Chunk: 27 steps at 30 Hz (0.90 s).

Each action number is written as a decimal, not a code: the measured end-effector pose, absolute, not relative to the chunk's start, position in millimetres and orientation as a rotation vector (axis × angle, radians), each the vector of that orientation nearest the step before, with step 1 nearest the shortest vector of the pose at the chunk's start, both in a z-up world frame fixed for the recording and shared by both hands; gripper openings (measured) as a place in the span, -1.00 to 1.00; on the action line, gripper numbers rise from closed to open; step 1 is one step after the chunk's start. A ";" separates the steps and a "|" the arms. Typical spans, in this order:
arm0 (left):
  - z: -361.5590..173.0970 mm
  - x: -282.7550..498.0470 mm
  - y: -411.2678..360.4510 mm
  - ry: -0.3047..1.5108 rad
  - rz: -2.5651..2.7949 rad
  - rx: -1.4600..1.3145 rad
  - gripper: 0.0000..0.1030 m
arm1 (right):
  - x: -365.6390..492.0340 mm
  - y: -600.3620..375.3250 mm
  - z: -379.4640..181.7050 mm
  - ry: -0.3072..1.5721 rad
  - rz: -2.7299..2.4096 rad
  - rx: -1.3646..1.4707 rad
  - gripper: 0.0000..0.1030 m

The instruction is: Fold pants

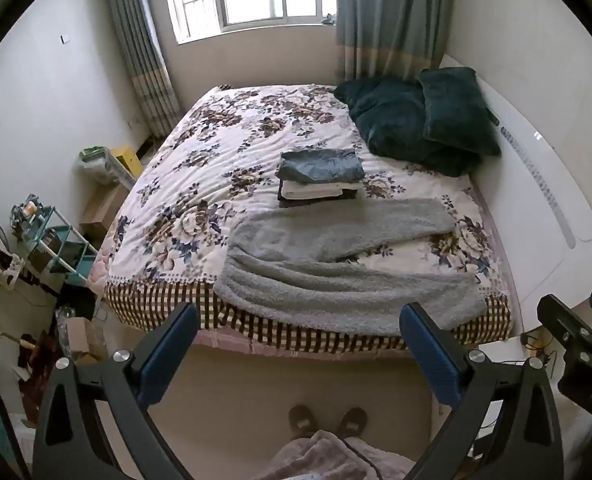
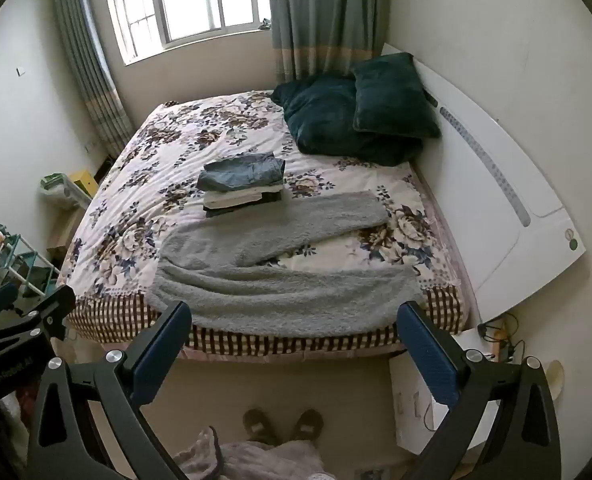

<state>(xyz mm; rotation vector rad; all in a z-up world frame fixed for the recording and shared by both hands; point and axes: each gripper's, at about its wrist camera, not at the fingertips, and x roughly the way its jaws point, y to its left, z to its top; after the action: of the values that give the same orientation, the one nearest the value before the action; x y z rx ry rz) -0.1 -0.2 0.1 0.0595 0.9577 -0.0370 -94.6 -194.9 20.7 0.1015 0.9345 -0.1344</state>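
Observation:
Grey fleece pants (image 1: 335, 264) (image 2: 280, 264) lie spread and rumpled on the near end of the floral bed (image 1: 216, 168) (image 2: 168, 160), waist at the left and both legs running to the right, the near one along the bed's front edge. My left gripper (image 1: 299, 320) hangs open in the air in front of the bed's near edge, with nothing between its blue pads. My right gripper (image 2: 296, 320) is likewise open and empty, held beside it above the floor. Each gripper shows at the edge of the other's view.
A stack of folded clothes (image 1: 319, 174) (image 2: 242, 182) sits mid-bed behind the pants. Dark green pillows (image 1: 427, 124) (image 2: 359, 112) lean against the white headboard (image 1: 551, 200) at right. A shelf with clutter (image 1: 44, 240) stands at left. The person's slippered feet (image 1: 327, 422) are below.

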 end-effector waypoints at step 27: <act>9.0 6.1 -13.0 0.946 -0.041 0.073 1.00 | -88.5 -201.8 21.4 0.952 -0.130 0.107 1.00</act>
<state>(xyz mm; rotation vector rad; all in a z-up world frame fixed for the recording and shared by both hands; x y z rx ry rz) 6.1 -13.0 9.0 0.0730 0.9456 -0.0414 -88.5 -201.8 21.4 0.1072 0.9522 -0.1296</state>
